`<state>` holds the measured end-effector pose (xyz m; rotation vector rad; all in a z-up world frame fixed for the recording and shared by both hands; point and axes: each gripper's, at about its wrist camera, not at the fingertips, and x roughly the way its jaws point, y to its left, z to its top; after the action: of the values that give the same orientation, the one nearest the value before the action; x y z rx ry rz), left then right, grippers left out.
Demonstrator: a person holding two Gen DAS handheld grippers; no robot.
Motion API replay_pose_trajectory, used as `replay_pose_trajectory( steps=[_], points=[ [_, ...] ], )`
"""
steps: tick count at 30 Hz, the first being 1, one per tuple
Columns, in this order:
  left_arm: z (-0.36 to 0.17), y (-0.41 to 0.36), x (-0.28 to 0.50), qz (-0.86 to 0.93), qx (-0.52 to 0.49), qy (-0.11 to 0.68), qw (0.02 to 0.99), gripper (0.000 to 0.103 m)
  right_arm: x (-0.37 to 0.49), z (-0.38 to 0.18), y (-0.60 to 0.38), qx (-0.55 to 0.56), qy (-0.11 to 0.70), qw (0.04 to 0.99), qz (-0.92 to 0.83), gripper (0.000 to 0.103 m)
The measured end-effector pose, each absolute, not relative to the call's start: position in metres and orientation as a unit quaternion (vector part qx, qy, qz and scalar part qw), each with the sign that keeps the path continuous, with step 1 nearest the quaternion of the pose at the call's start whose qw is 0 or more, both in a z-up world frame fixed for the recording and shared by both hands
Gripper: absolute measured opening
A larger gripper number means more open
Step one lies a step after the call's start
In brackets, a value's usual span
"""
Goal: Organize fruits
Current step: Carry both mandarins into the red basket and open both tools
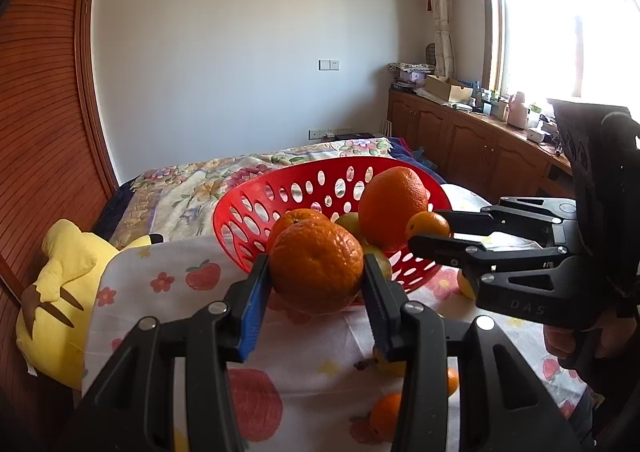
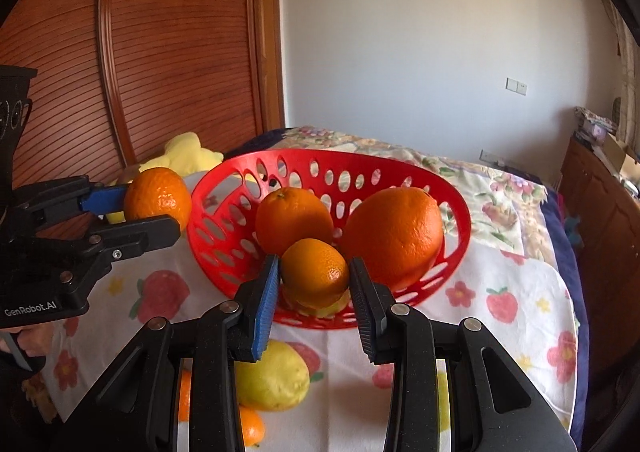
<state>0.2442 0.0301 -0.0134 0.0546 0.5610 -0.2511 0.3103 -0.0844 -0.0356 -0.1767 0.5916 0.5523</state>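
Both carry fruit toward the red basket (image 2: 240, 168) just ahead – the left hand-held gripper (image 1: 318, 272) clamps a mandarin (image 1: 316, 264), the right hand-held gripper (image 2: 314, 276) a smaller tangerine (image 2: 314, 270) nearer its rim.

Both wrist cams sit close, angled down; both see red basket (image 1: 256, 212) (image 2: 224, 188) from opp. sides.

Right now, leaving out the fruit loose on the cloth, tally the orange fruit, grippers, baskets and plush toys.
Orange fruit: 4 (mandarin, small orange, orange, big orange)
Grippers: 2 (left gripper, right gripper)
Baskets: 1 (basket)
Plush toys: 1 (plush toy)
Total: 8
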Motion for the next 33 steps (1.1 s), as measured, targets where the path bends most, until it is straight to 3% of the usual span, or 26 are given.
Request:
replay_pose_trajectory(
  steps=[33],
  points=[
    [-0.025, 0.014, 0.296, -0.139, 0.033, 0.301, 0.943, 0.044, 0.326, -0.044, -0.088, -0.079, 0.293, 0.916, 0.264, 0.037]
  ],
)
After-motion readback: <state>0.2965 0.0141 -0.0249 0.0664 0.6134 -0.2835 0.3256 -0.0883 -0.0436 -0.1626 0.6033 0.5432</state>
